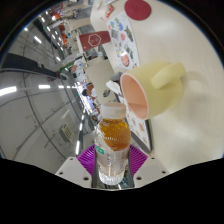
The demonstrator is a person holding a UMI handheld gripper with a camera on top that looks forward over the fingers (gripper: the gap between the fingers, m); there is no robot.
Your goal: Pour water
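The claw [113, 163] clamps a clear plastic bottle [113, 140] of amber liquid; a smooth yellow mug [152, 88] lies tilted just beyond.

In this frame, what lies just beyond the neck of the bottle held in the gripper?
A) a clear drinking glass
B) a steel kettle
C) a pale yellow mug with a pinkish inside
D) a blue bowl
C: the gripper is shut on the bottle of amber liquid, and the pale yellow mug with its pinkish inside sits just past the bottle's neck.
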